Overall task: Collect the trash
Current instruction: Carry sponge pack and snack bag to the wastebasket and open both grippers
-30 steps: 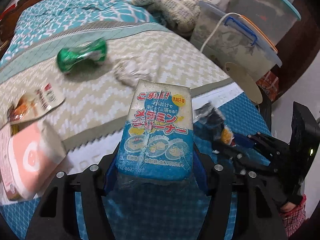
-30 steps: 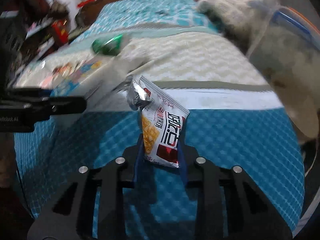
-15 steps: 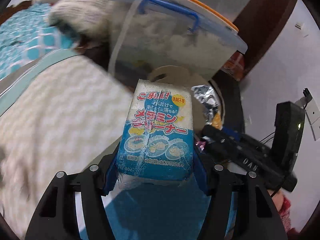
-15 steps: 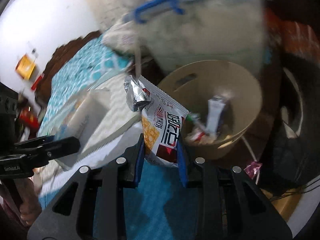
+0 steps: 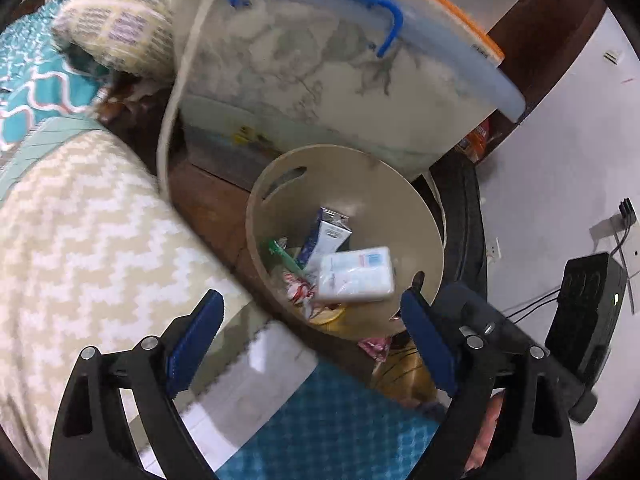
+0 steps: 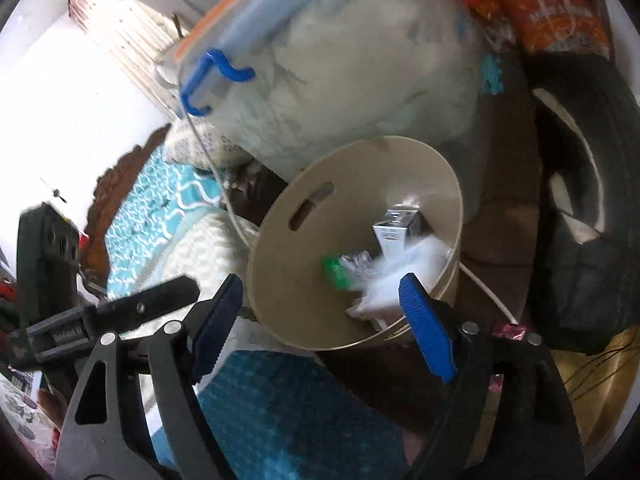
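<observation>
Both grippers hang over the beige bin (image 5: 424, 216), which stands on the floor just beside the bed (image 5: 80, 240). The left gripper (image 5: 312, 320) has its jaws spread wide and nothing is between them. The right gripper (image 6: 320, 312) is also spread wide and empty. I judge they are held here, above the mouth of the bin, because this is the place where trash can fall straight inside without touching the rim.

Inside the bin, a white sponge pack (image 5: 354, 274) lies on top of the other trash, near the side closest to the grippers. It looks a little blurred, so it is perhaps not settled. Behind it a small carton (image 5: 326, 234) leans upright, and a green wrapper (image 5: 278, 254) lies at its left. In the right wrist view a blurred pale packet (image 6: 394, 280) is in the bin too; I cannot tell which packet it is.

Behind the bin stands a big clear storage box (image 5: 340, 92) with a blue handle.
</observation>
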{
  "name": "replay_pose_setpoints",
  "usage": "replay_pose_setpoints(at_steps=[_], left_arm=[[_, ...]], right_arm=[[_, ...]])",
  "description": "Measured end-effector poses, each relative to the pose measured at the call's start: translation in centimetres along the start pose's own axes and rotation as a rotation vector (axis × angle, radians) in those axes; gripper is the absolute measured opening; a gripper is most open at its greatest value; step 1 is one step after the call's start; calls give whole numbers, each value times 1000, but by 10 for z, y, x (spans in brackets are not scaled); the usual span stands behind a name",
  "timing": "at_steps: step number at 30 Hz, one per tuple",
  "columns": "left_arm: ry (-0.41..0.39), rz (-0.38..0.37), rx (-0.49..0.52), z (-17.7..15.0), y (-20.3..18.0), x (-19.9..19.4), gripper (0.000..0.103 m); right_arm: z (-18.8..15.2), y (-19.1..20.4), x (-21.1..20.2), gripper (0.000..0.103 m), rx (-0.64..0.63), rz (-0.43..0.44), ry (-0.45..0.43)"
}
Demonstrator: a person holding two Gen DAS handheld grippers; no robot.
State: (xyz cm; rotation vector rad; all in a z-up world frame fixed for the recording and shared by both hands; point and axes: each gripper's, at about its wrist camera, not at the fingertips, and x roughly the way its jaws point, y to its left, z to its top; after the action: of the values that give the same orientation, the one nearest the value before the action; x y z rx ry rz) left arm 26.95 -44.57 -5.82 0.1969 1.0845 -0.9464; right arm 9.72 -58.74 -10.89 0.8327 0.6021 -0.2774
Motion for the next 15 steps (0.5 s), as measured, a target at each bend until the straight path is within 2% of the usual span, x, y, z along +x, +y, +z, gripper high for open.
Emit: replay_pose_setpoints(at_steps=[4,9,11,15], left_arm=[[-81,8,-54,-34,26,-50,86],[-182,62,-154,-83,63,-111,86],[-214,112,-224,-101,90,-136,86],[-260,160,-383,-127,149,-179,86]], right_arm=[[-8,24,-7,81,-33,70,2],[-28,74,9,81,-108,161,83],[-40,96,18,81,-142,186,121],[-72,150,39,81,-233,238,206]])
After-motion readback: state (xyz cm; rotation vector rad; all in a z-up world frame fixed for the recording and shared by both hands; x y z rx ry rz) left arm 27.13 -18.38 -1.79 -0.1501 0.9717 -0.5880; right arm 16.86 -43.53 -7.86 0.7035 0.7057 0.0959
